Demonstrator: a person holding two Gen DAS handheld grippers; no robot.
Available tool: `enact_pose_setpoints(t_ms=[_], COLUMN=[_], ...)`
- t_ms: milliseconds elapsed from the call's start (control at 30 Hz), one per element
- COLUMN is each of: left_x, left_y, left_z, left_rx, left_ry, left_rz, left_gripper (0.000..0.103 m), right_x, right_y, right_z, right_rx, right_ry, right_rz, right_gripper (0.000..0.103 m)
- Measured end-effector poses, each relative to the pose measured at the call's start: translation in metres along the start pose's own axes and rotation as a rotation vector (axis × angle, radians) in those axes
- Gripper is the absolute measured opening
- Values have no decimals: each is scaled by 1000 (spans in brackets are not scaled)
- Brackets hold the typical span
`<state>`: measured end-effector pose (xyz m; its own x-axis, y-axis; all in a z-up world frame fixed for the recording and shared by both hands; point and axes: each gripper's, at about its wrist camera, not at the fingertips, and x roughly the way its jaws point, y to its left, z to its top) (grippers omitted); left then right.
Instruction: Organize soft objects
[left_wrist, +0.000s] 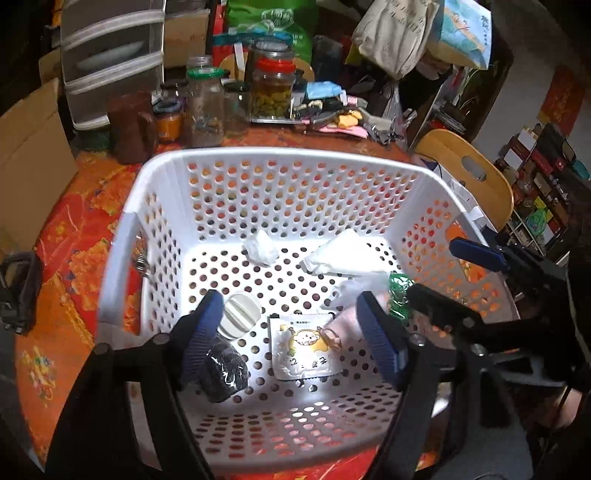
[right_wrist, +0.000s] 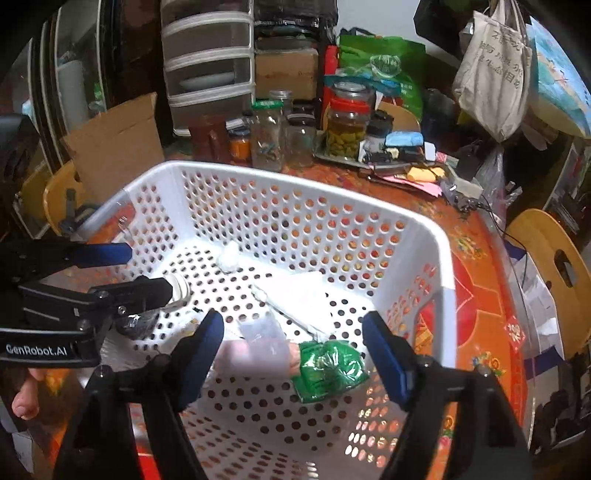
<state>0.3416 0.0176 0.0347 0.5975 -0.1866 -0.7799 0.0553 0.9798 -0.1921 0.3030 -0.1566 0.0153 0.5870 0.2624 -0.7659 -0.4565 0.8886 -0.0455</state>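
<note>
A white perforated basket (left_wrist: 280, 157) (right_wrist: 436, 236) stands on the orange table. Inside lie a cartoon-printed sachet (left_wrist: 303, 347), a black wrapped bundle (left_wrist: 221, 373), a white round lid (left_wrist: 239, 314), a crumpled white wad (left_wrist: 261, 248) (right_wrist: 229, 259), a folded white cloth (left_wrist: 343, 256) (right_wrist: 299, 299), a pink soft item (right_wrist: 255, 358) and a green packet (left_wrist: 398, 295) (right_wrist: 328, 369). My left gripper (left_wrist: 291, 332) is open and empty above the sachet. My right gripper (right_wrist: 293, 350) is open and empty above the pink item and green packet; it also shows in the left wrist view (left_wrist: 439, 269).
Glass jars (left_wrist: 271, 92) (right_wrist: 347, 125), a brown jar (left_wrist: 129, 125), a drawer unit (right_wrist: 208, 62), a cardboard box (right_wrist: 118, 144), bags (right_wrist: 491, 70) and small clutter (left_wrist: 340, 114) crowd the table's far side. A wooden chair (left_wrist: 469, 173) (right_wrist: 554, 266) stands at the right.
</note>
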Motion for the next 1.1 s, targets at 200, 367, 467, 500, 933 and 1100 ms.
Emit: enact_pose_setpoints(t_ms=[200,367,467,500,933,1100], left_x=[-40,-74,-85,-90,-185,-215], left_y=[0,1,1,1,-5,-20], left_z=[-6,-21,-33,-38,-111,-148], left_rx=[22,42,68,74,84,99], left_ry=[-71,-127,-131,-138,-297,-310], left_rz=[3,28,72,84,148,113], left_gripper=[102,103,103,103,103,103], right_x=[-29,-58,-75,-78,-167,-192], right_y=[-9,-10,-8,-7,31,54], right_z=[-5,-17,-27,-28,-87,-114], right_rx=[36,56,90,97,83,45], right_ry=[-45,-95,-117,-117,-244,-259], right_rz=[22,55,50,35,-80,-90], right_gripper=[90,99,100,100,100,100])
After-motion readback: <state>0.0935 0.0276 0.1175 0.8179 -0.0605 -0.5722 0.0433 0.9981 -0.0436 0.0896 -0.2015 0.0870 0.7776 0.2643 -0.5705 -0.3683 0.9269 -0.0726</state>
